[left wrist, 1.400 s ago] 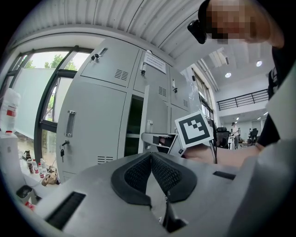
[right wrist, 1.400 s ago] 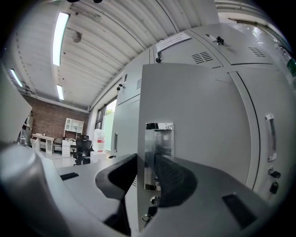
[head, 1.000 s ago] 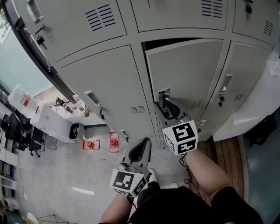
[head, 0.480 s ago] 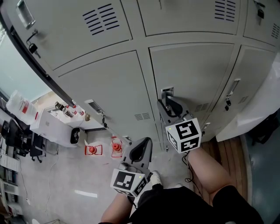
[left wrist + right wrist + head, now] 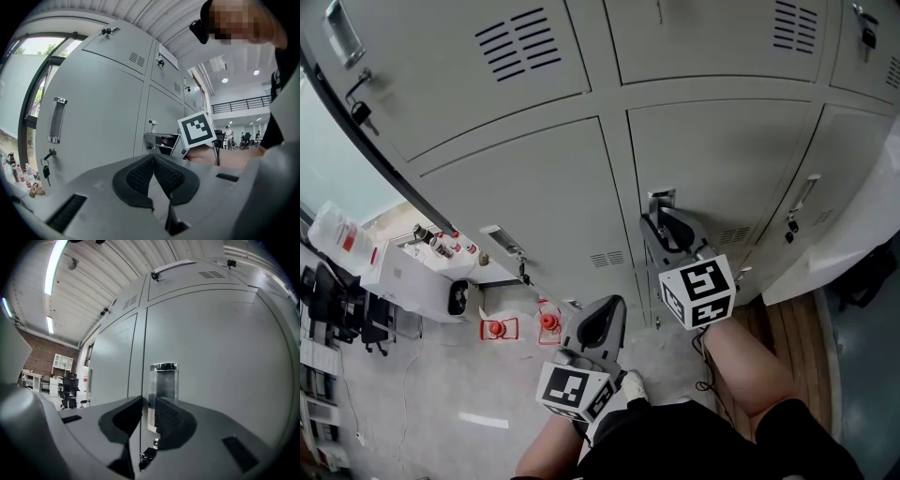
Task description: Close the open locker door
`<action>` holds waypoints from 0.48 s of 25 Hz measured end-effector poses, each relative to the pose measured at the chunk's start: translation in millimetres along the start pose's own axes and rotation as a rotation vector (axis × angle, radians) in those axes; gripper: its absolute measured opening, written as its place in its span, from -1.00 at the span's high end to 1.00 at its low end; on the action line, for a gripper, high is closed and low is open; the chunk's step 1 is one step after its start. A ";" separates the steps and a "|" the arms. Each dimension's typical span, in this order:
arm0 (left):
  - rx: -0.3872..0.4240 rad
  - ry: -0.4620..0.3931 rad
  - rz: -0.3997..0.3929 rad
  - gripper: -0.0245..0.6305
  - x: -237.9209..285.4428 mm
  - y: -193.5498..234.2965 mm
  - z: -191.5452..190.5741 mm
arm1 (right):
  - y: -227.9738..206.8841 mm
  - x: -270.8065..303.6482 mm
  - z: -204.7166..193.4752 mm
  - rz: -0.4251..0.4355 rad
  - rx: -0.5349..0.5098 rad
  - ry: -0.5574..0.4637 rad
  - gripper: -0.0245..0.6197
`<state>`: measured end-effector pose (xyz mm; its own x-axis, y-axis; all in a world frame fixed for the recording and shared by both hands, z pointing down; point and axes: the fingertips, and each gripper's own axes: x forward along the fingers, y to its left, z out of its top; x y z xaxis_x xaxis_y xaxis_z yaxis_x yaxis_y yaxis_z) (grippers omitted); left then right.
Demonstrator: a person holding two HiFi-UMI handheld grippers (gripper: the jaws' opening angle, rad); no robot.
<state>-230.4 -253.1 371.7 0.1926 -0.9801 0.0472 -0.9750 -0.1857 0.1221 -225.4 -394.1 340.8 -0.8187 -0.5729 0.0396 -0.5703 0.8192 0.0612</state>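
Observation:
The grey locker door [image 5: 722, 159] in the middle of the lower row lies flush with its neighbours, no gap showing along its top edge. Its metal handle [image 5: 661, 200] sits at the door's left edge. My right gripper [image 5: 661, 223] has its tips at the door just under that handle. In the right gripper view the door [image 5: 215, 357] fills the frame. There the handle [image 5: 162, 380] shows in the narrow gap of the right gripper [image 5: 147, 401], whose jaws are closing. My left gripper [image 5: 611, 305] hangs low, away from the lockers. In its own view the left gripper [image 5: 153, 157] is shut and empty.
The locker to the left has a handle with a key [image 5: 504, 240]. More closed lockers [image 5: 487, 56] stand above. Red objects [image 5: 497, 328] and a white cabinet [image 5: 412, 272] sit on the floor at left. A white covered shape [image 5: 853, 234] stands at right.
The door has swung from ajar to flush, and the dark gap above it is gone. My right gripper went forward with the door. The left gripper stayed put.

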 end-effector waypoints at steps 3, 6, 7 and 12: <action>-0.009 -0.002 -0.008 0.87 3.6 0.9 2.0 | 0.3 0.8 -0.2 0.009 -0.004 0.002 0.50; -0.001 -0.007 -0.022 0.87 7.0 -1.1 3.2 | 0.7 1.2 -0.6 0.027 -0.009 0.009 0.49; 0.003 -0.007 -0.026 0.87 7.9 -1.7 3.0 | 0.8 1.2 -0.6 0.033 -0.011 0.012 0.48; 0.023 -0.006 -0.043 0.87 10.6 -4.7 1.1 | -2.2 -2.0 -1.8 0.050 -0.014 0.020 0.51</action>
<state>-223.9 -262.7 370.6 0.2334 -0.9717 0.0362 -0.9682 -0.2289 0.1007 -222.3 -394.8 342.4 -0.8446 -0.5317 0.0626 -0.5275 0.8465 0.0723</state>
